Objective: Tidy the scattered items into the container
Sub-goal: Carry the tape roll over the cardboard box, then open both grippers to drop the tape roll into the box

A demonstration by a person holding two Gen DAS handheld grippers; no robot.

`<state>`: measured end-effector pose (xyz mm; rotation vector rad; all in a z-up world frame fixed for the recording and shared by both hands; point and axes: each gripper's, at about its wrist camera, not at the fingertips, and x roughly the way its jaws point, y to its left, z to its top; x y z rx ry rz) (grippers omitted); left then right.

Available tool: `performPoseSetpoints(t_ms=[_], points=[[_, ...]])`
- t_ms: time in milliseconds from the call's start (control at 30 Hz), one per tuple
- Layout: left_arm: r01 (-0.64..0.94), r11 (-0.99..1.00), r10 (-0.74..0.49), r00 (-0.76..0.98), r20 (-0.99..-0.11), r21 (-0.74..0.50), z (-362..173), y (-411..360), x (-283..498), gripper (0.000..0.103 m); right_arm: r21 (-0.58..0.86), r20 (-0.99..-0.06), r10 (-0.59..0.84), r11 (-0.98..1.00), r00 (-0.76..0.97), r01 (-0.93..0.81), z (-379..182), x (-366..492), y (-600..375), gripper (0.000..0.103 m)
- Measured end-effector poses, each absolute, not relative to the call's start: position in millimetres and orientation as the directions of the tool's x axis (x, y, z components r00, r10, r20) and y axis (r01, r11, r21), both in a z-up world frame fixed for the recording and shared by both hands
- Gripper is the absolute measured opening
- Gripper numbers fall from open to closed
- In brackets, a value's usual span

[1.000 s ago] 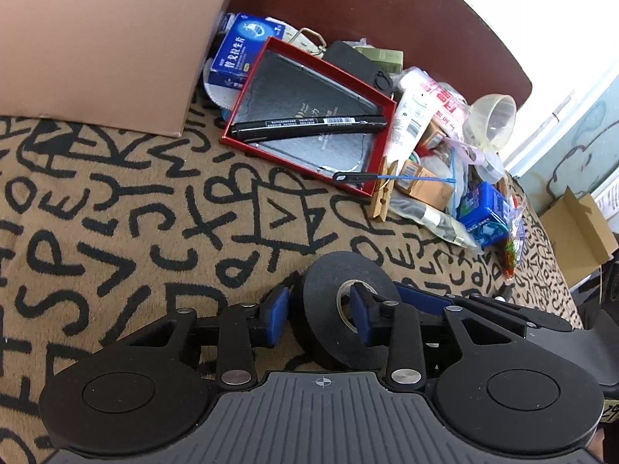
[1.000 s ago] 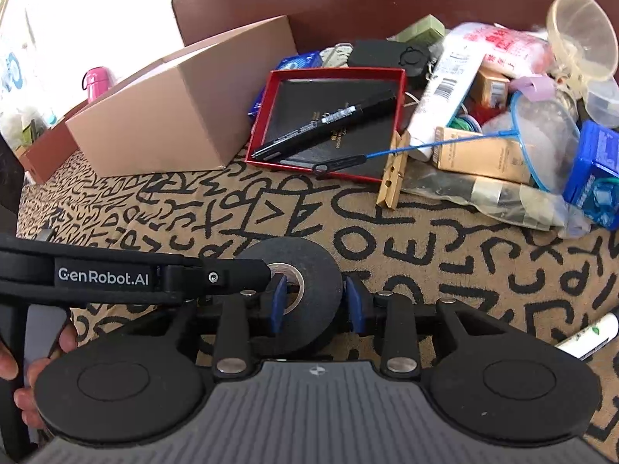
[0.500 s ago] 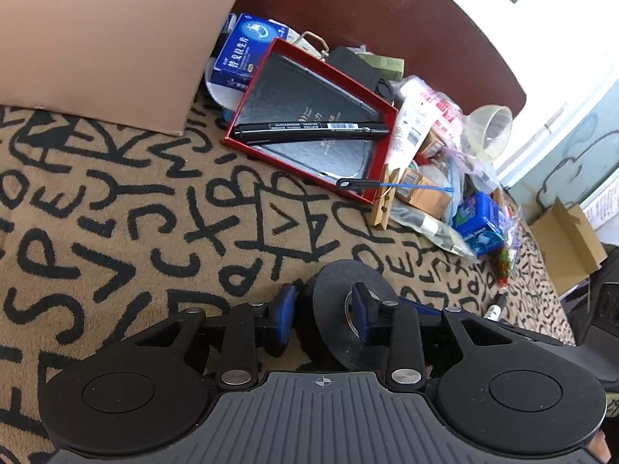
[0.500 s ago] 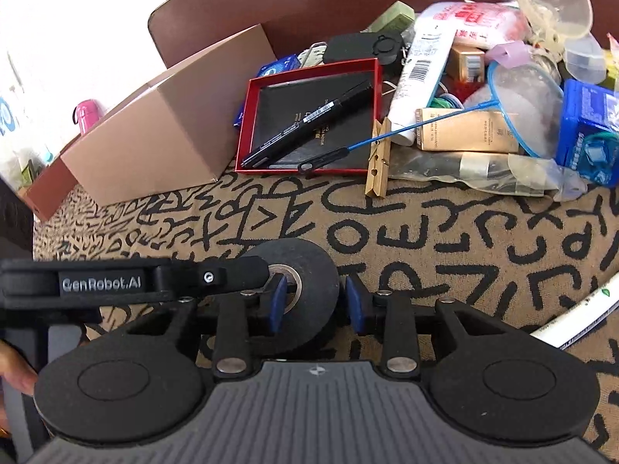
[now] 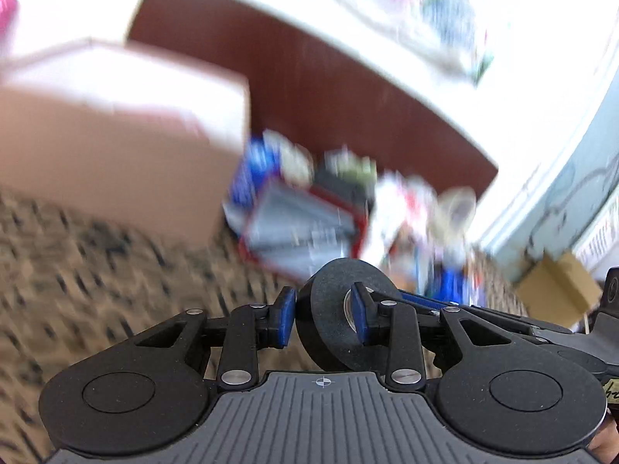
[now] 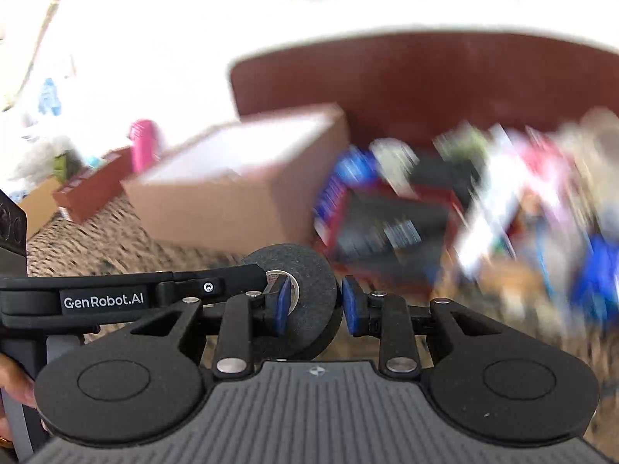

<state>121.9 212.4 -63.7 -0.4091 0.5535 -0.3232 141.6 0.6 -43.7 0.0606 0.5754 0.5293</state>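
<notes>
- Patterned tan-and-black cloth [image 6: 116, 247] covers the surface, badly blurred in both views.
- Black tape roll [image 5: 340, 321] stands on edge, between the fingers of both tools; whether it touches the cloth cannot be told.
- Left gripper [image 5: 323, 321]: narrow gap, one blue pad inside the roll's core, the other just off its outer face — a firm pinch cannot be told.
- Right gripper [image 6: 315, 305]: likewise set around the roll [image 6: 305, 301], one pad at the core, the other apart from the rim.
- Cardboard box [image 6: 240, 189] sits beyond, toward the far-left edge; its contents are hidden.
- Red tray [image 5: 305, 232] lies right of the box, dark things in it, smeared clutter [image 6: 522, 201] alongside.
</notes>
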Motion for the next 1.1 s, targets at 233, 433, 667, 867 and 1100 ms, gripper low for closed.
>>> performPoseSetpoints(t_ms=[233, 433, 667, 867, 1100], points=[[0.097, 0.911, -0.232, 0.923, -0.305, -0.401, -1.5, 282.3, 141.4, 0.029, 0.165, -0.383, 0.616, 0.779, 0.688, -0.605, 20.1, 197.0, 83.1, 0.032], [0.028, 0.895, -0.188, 0.929, -0.32, -0.444, -0.1, 342.8, 188.3, 0.029, 0.148, -0.403, 0.635, 0.756, 0.659, -0.638, 22.0, 250.9, 152.5, 0.032], [-0.04, 0.868, -0.199, 0.885, -0.422, -0.494, -45.9, 386.2, 236.5, 0.029, 0.204, -0.535, 0.608, 0.766, 0.586, -0.609, -18.3, 301.5, 194.5, 0.032], [-0.063, 0.895, -0.169, 0.869, -0.465, -0.442, -59.7, 403.1, 246.8, 0.028, 0.252, -0.589, 0.609, 0.764, 0.532, -0.594, -42.1, 321.6, 212.3, 0.031], [-0.144, 0.91, -0.072, 0.868, -0.491, -0.389, -56.3, 418.2, 251.6, 0.049, 0.381, -0.616, 0.632, 0.762, 0.471, -0.524, -54.1, 341.6, 233.2, 0.032]])
